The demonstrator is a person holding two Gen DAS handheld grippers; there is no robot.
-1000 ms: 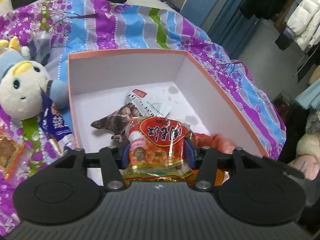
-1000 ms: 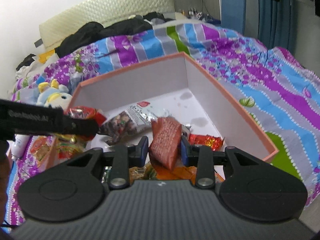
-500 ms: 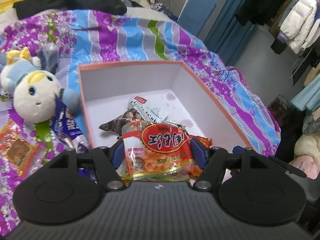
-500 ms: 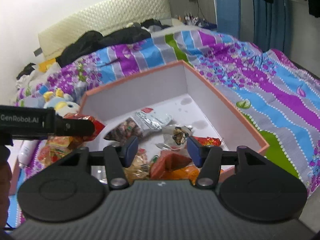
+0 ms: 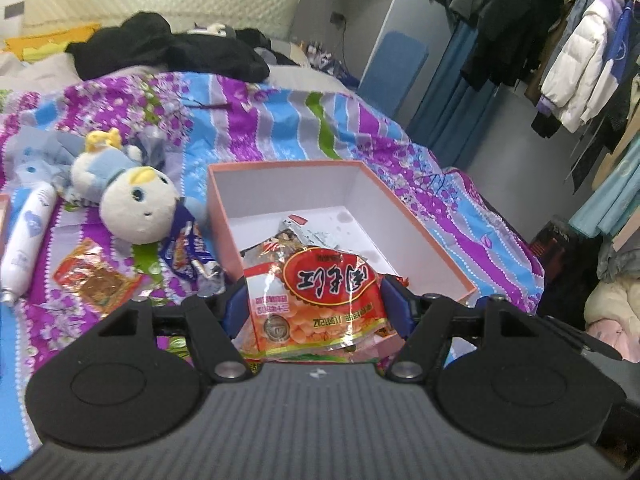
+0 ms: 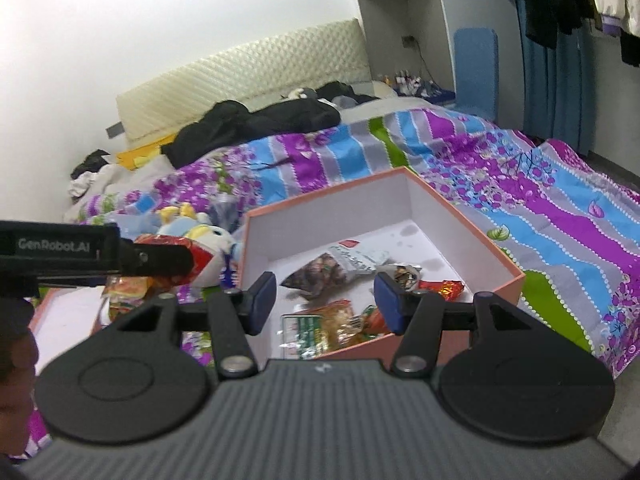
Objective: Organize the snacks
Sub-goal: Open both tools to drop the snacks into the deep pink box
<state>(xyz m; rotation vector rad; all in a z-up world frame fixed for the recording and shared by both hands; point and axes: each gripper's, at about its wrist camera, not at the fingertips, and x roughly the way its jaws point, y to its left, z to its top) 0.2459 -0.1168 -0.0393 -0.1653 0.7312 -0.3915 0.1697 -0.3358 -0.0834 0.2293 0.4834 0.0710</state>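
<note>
My left gripper (image 5: 316,308) is shut on a red and orange snack packet (image 5: 316,304) and holds it above the near left corner of the pink box (image 5: 420,232). The box has white walls and holds several snack packets (image 6: 332,268). My right gripper (image 6: 324,300) is open and empty above the box's near edge (image 6: 516,276). The left gripper with its packet (image 6: 168,260) shows at the left of the right wrist view. An orange packet (image 5: 96,280) and a blue packet (image 5: 188,248) lie on the bedspread left of the box.
A plush toy (image 5: 136,208) lies left of the box, with a white spray can (image 5: 26,240) farther left. Black clothes (image 5: 168,52) are piled near the headboard. Coats (image 5: 580,60) hang at the right. A second pink tray (image 6: 64,320) sits left in the right wrist view.
My right gripper opened and dropped its brown-red packet into the box, then pulled back and up. My left gripper rose and drew back with its packet still held.
</note>
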